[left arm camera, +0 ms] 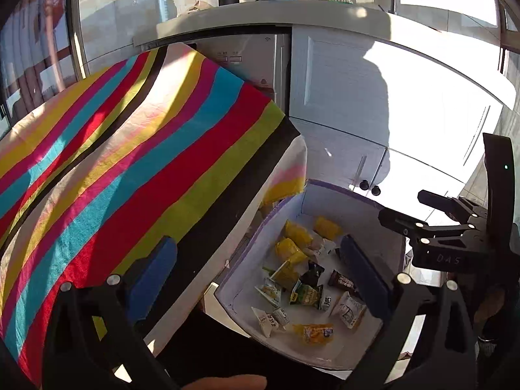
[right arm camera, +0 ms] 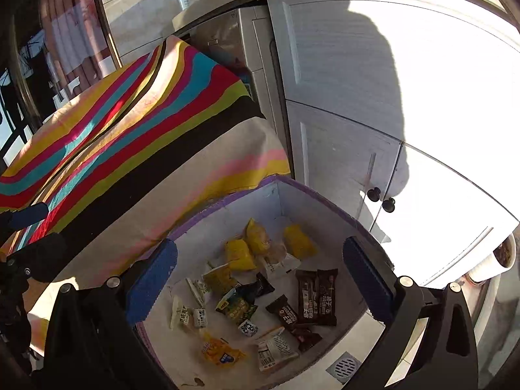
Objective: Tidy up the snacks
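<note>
White cabinet doors (right arm camera: 341, 65) in hard sun, striped cloth (left arm camera: 130, 162) over the table beside them.

Left gripper (left arm camera: 260, 279): jaws wide, nothing between the blue pads (left arm camera: 152, 279), one side over the cloth edge, the other over the box (left arm camera: 328, 195).

Right gripper (right arm camera: 260, 282): jaws wide, empty, hanging above the box interior, touching nothing.

Box: white inside, purple rim, on the floor against the draped table, holding the snacks (right arm camera: 247, 279): yellow packets at the far end, brown bars on the right, small white and green packs nearer.

Left view only: right gripper from the side, "DAS" on its body.

Right view only: floor drain (right arm camera: 344, 365), white cup (right arm camera: 500, 255), three brown bars together.

Packet print too small to read.
</note>
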`<move>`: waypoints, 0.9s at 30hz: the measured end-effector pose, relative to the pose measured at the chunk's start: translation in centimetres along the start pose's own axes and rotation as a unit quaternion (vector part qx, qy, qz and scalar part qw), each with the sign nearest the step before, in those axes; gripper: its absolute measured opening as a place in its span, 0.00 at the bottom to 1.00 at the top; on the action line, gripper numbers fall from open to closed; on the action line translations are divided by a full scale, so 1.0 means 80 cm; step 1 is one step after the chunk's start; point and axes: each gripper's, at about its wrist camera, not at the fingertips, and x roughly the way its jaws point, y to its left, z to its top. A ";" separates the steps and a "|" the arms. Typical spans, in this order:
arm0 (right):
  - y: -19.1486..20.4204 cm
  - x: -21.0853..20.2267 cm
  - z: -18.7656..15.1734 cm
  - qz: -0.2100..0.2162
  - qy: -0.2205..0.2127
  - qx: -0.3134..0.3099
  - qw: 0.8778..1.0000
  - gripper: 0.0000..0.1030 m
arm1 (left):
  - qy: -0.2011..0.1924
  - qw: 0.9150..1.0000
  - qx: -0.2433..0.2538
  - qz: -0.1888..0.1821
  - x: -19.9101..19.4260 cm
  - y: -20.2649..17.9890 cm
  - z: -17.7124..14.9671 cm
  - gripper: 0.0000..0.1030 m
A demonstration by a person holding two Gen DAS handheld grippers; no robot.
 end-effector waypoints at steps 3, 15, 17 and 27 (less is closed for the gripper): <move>0.000 0.022 -0.014 -0.018 0.033 -0.001 0.999 0.95 | 0.056 0.998 -0.006 -0.007 0.037 -0.003 -0.021 0.98; -0.023 0.062 -0.031 -0.031 0.099 0.039 0.994 0.95 | 0.138 0.990 0.010 0.003 0.087 -0.021 -0.061 0.98; -0.023 0.063 -0.033 -0.031 0.100 0.038 0.994 0.95 | 0.143 0.990 0.015 0.002 0.090 -0.024 -0.064 0.98; -0.011 0.066 -0.032 -0.028 0.100 0.020 0.994 0.95 | 0.151 0.988 0.016 0.002 0.093 -0.024 -0.066 0.98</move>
